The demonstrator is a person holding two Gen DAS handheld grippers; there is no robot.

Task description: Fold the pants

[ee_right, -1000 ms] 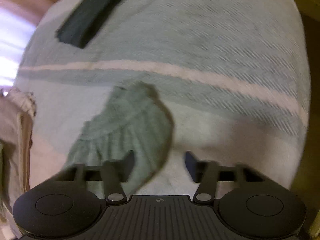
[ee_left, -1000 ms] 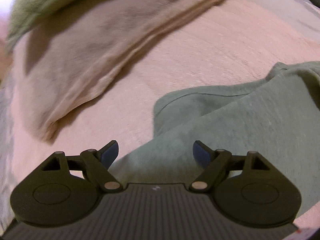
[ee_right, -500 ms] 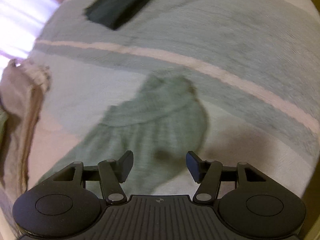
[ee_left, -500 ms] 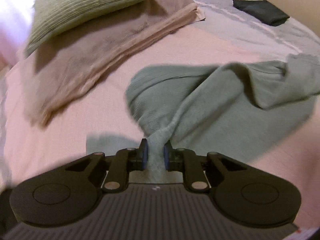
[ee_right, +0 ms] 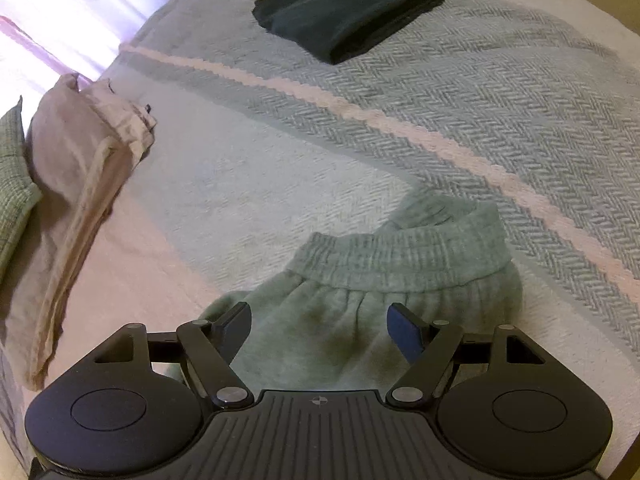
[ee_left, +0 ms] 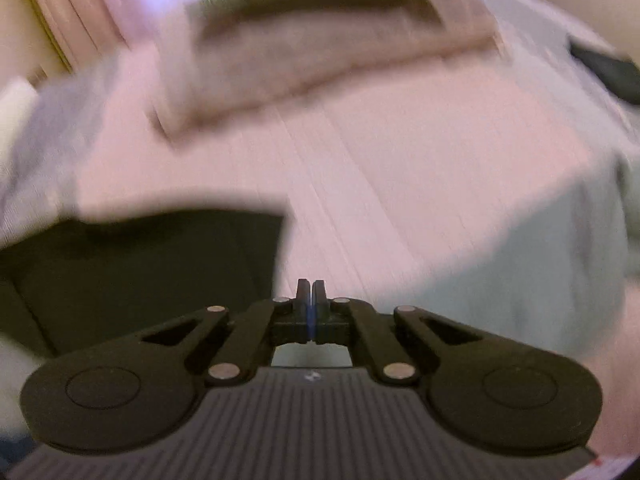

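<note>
Grey-green sweatpants [ee_right: 360, 320] lie bunched on the bed, their elastic waistband [ee_right: 400, 256] turned up toward the far side. My right gripper [ee_right: 320, 320] hovers open just over the cloth below the waistband, touching nothing. In the blurred left wrist view the pants [ee_left: 540, 264] spread out to the right and run under the gripper. My left gripper [ee_left: 310, 294] is shut, its fingers pressed flat together with no cloth showing between them.
A black folded garment [ee_right: 360, 4] lies at the far side of the striped blanket [ee_right: 500, 92]. A beige folded cloth [ee_right: 80, 184] and a green pillow [ee_right: 12, 184] lie at the left. A blurred dark shape [ee_left: 140, 272] fills the left wrist view's lower left.
The left gripper, shut on a bunch of the pants half a second ago, has swung fast and now shows flat-shut fingers. The right gripper stayed open and settled nearer the waistband.
</note>
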